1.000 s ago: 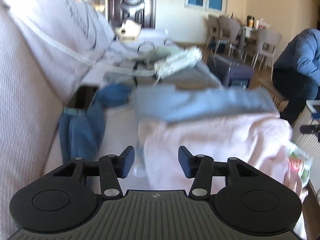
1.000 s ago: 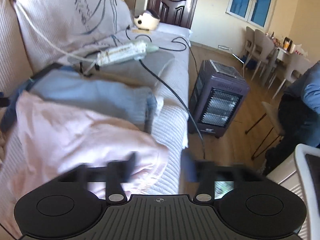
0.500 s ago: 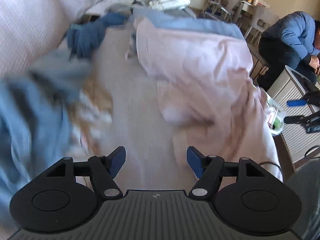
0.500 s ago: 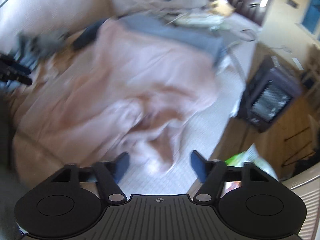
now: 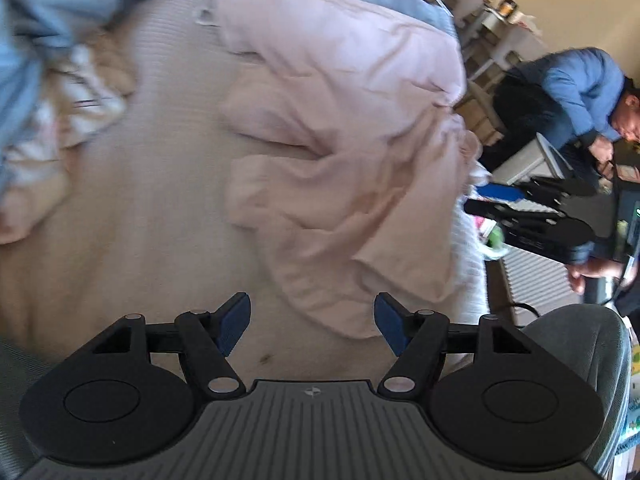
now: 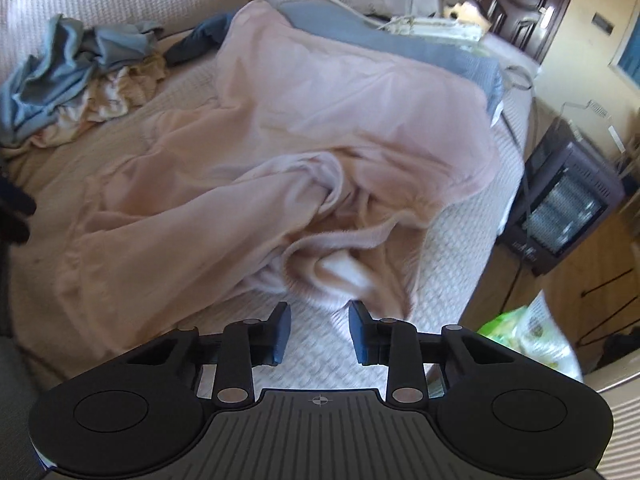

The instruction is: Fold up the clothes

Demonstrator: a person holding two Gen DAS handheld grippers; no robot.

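Observation:
A large pale pink garment (image 5: 344,128) (image 6: 280,152) lies crumpled across the sofa seat, one rumpled end hanging toward the front edge. My left gripper (image 5: 312,330) hovers open above the seat, the garment's near corner lying just ahead between its blue pads. My right gripper (image 6: 318,334) is open, narrower, just short of the bunched cuff-like fold (image 6: 340,276) at the seat's front edge. Nothing is held in either. In the left wrist view the right gripper (image 5: 528,216) appears at the right, held by a hand.
A heap of blue and cream clothes (image 6: 72,68) sits at the back left of the sofa (image 6: 452,240). A grey-blue cushion (image 6: 400,48) lies behind the pink garment. A dark heater (image 6: 568,208) stands on the floor to the right. A seated person (image 5: 568,88) is beyond.
Both cameras have swung down from looking across the room to looking onto the sofa seat. The pink garment now fills both views, and the right jaws have narrowed.

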